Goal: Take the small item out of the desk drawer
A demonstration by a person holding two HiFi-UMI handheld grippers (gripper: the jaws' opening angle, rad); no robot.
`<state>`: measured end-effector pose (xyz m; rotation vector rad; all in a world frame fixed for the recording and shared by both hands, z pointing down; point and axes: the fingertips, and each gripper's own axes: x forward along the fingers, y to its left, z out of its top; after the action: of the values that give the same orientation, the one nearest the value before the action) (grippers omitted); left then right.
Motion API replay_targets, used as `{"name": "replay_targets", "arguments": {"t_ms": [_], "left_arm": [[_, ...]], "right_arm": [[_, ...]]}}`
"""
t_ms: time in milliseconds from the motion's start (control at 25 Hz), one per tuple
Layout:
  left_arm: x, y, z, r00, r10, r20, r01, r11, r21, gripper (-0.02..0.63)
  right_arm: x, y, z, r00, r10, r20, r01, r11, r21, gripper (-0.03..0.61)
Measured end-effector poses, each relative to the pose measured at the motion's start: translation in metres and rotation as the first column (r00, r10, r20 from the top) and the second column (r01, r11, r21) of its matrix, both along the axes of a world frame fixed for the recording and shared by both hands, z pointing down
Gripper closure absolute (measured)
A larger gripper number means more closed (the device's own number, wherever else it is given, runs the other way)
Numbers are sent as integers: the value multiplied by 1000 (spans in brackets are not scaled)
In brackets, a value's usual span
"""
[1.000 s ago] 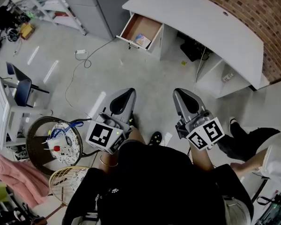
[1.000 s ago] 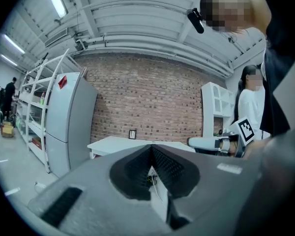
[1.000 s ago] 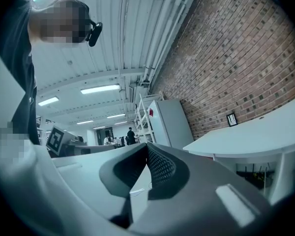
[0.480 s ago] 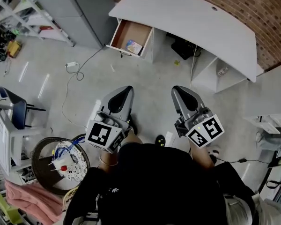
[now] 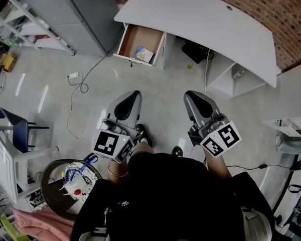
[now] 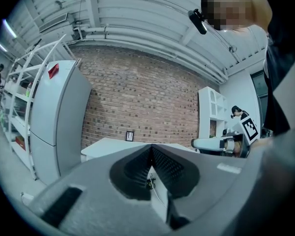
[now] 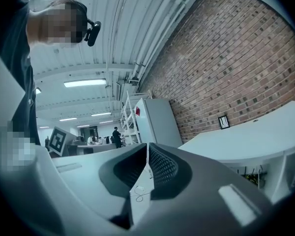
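Moved: two claws now nearer desk (image 5: 205, 19) | left claw (image 5: 132, 94), right claw (image 5: 191, 96): both closed, empty | one drawer (image 5: 126, 36) open at desk's left end | one small item (image 5: 144, 54) inside

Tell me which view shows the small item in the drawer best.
The head view: it looks down into the open drawer, where the small item lies. Both gripper views look level toward the desk; neither shows the item.
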<state>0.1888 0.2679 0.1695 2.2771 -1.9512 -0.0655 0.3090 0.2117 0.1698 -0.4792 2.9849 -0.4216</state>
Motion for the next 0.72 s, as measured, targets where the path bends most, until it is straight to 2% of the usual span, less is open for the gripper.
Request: {"name": "replay_targets", "arguments": {"t_ms": [360,720], "left_arm": [[-71,-1,6,1000,-30,-8,30,999,-15,617],[-127,-11,4,1000,-6,-12,6,1000,-6,617]], "right_arm": [[-65,-7,-2,1000,-7,-7,7,1000,2,569],[-115,-14,-2,999,27,-34,-27,1000,-1,571]]}}
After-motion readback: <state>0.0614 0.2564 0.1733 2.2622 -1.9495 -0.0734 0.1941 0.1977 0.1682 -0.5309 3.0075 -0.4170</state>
